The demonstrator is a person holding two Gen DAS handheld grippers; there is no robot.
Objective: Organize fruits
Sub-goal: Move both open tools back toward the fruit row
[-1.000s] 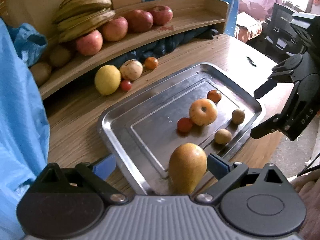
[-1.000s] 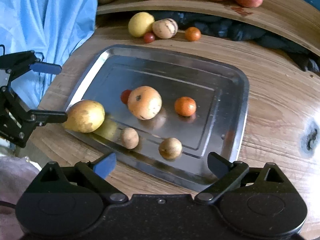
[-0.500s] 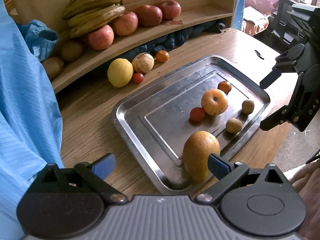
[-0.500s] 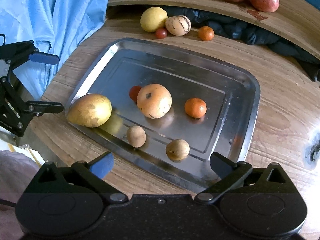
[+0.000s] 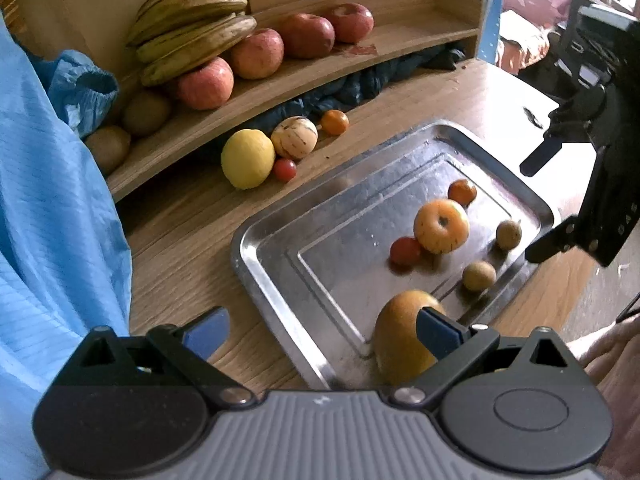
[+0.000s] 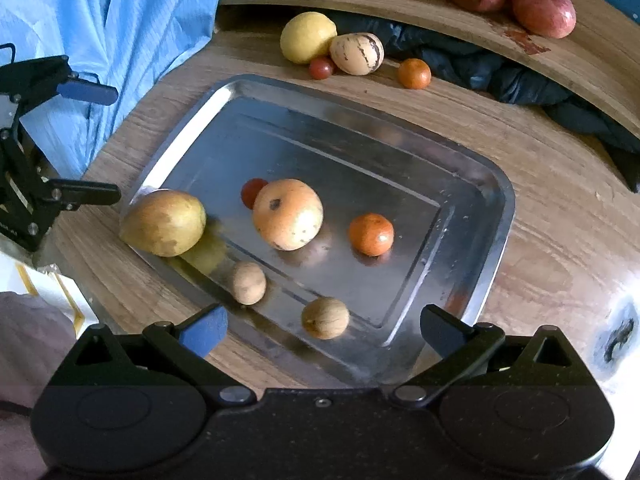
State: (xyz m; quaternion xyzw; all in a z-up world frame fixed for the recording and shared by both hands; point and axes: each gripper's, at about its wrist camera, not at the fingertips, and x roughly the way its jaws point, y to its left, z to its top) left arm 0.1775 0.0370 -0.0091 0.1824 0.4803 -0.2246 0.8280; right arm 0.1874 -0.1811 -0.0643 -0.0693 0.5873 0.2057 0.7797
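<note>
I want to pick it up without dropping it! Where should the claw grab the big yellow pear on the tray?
Probably across the pear's fat middle, coming from above. It lies on its side on the tray's edge, so the rounded belly gives both fingers the widest hold.

tray (image 6: pixel 492 216) is shiny polished metal, mirrors the fruit a bit. Table (image 6: pixel 560 216) and shelf (image 5: pixel 280 80) are matt wood with visible grain. Blue cloth (image 6: pixel 132 24) on the side looks thin, finely ribbed. Pear (image 6: pixel 164 222) has a dull, speckled skin, the little orange (image 6: pixel 371 234) is glossy. Gripper bodies look like matt black plastic
</note>
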